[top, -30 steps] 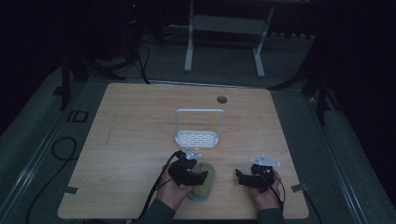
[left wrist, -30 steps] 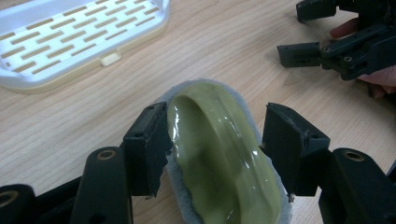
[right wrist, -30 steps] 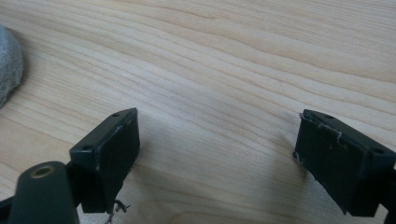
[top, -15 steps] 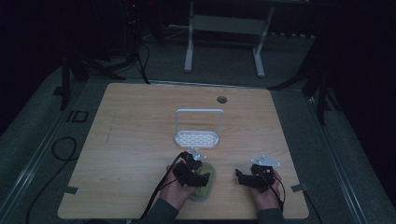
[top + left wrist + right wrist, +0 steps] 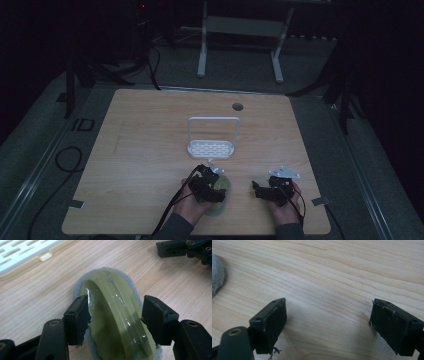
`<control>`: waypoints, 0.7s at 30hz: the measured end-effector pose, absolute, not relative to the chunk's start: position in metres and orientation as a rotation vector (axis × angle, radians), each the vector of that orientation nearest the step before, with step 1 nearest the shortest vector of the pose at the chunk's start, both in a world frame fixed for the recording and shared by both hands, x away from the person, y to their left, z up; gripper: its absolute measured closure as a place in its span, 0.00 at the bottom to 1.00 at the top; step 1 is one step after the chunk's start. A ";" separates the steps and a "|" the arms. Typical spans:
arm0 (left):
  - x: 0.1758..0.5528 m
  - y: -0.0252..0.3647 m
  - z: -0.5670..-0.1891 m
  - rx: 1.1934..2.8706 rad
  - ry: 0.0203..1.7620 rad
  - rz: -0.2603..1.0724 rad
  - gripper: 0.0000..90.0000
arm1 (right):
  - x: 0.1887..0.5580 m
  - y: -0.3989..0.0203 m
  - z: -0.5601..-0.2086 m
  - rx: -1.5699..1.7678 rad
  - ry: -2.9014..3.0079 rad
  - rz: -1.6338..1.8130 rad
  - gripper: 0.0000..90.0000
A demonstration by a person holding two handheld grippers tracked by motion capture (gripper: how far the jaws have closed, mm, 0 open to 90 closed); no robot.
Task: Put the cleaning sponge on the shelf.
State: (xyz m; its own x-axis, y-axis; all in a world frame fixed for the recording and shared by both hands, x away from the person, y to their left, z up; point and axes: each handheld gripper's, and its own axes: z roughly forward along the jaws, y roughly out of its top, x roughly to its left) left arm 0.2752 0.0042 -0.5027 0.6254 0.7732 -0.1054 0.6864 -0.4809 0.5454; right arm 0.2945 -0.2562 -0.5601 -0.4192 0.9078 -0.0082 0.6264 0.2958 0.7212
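Left gripper (image 5: 115, 315) has shifted slightly, fingers clamped on green sponge (image 5: 112, 312); right gripper (image 5: 327, 325) fingers apart over tabletop (image 5: 337, 270).

This looks like a dim lab or recording studio rather than a home. A lone wooden desk (image 5: 150, 150) with a cable hole (image 5: 237, 106) stands on grey carpet (image 5: 45, 150). Black stand legs (image 5: 80, 75), loose cables (image 5: 65, 160) and a white metal frame (image 5: 240, 30) surround it.
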 end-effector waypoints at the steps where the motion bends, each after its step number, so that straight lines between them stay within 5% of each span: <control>1: 0.276 0.005 -0.504 2.301 1.148 0.197 0.46 | 0.294 -0.256 -0.560 1.372 2.152 0.910 0.15; 21: 0.284 0.008 -0.496 2.396 1.089 0.149 0.65 | 0.294 -0.256 -0.560 1.372 2.152 0.910 0.15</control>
State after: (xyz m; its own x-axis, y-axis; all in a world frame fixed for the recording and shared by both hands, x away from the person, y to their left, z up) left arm 0.2845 0.0082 -0.4958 0.6742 0.7312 -0.1040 0.6766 -0.5550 0.4839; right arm 0.2944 -0.2561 -0.5601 -0.4191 0.9079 -0.0079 0.6267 0.2955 0.7211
